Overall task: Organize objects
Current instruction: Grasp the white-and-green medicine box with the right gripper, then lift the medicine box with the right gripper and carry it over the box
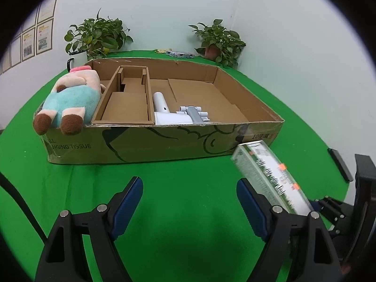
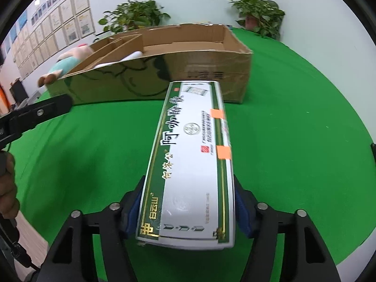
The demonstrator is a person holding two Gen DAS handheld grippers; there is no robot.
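R gripper point(image 2: 188, 202) jaws clamp medicine box point(image 2: 188, 164); rear end hidden.

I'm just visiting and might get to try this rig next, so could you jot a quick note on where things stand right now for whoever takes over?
Right tongs: shut on the long green-and-white box, held above the green table, its far end pointing at the cardboard tray.
Left tongs: open, holding nothing, hovering in front of the tray.
Already in the tray: the plush toy in the left compartment, feet hanging over the front wall, and a white-and-grey device in the large right section.
The middle compartment is empty.
Left to do: probably set the long box into the tray.
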